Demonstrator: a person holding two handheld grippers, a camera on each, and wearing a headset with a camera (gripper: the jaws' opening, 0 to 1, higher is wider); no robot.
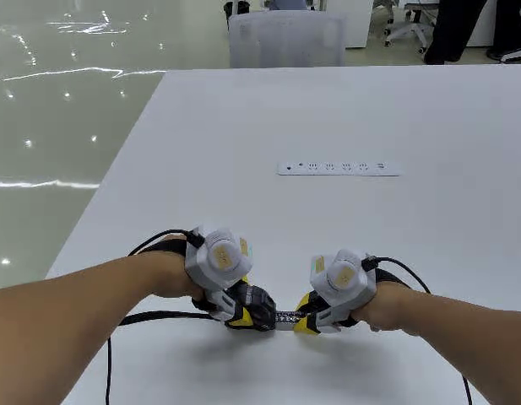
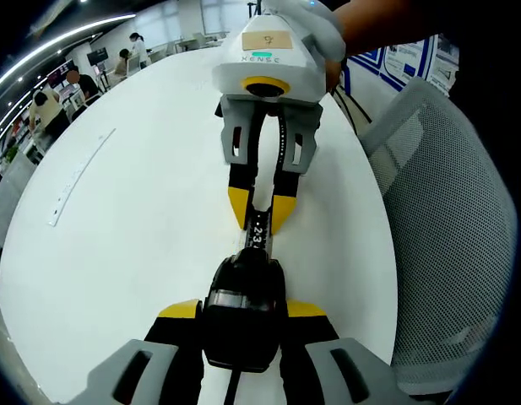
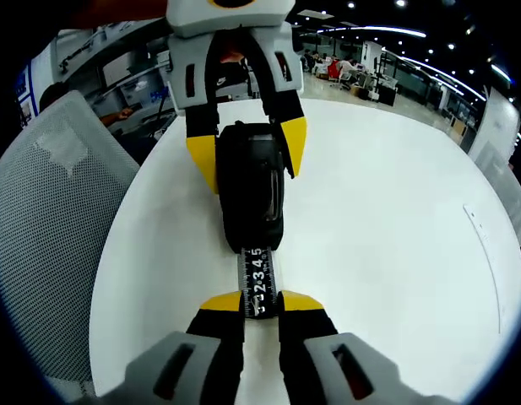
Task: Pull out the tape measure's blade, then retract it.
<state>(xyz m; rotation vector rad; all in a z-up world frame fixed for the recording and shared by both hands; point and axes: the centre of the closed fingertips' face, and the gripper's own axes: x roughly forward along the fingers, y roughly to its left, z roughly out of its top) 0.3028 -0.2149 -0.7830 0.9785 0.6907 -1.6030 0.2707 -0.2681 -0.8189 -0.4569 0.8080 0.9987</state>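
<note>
While left gripper (image 2: 241, 310) clamps tape measure (image 3: 253, 190), right gripper (image 3: 262, 301) just beside pinches blade (image 3: 257, 274).

White tabletop (image 1: 328, 110), plain, matte; left and far edges show in head view. White power strip (image 1: 338, 169) lies flat mid-surface, long side parallel to far edge, well apart from near edge. Black cables (image 1: 159, 317) trail on surface at near part, one on each side. Tape measure (image 1: 253, 305), short blade (image 1: 285, 318) out, low over near part; contact with surface cannot tell.
</note>
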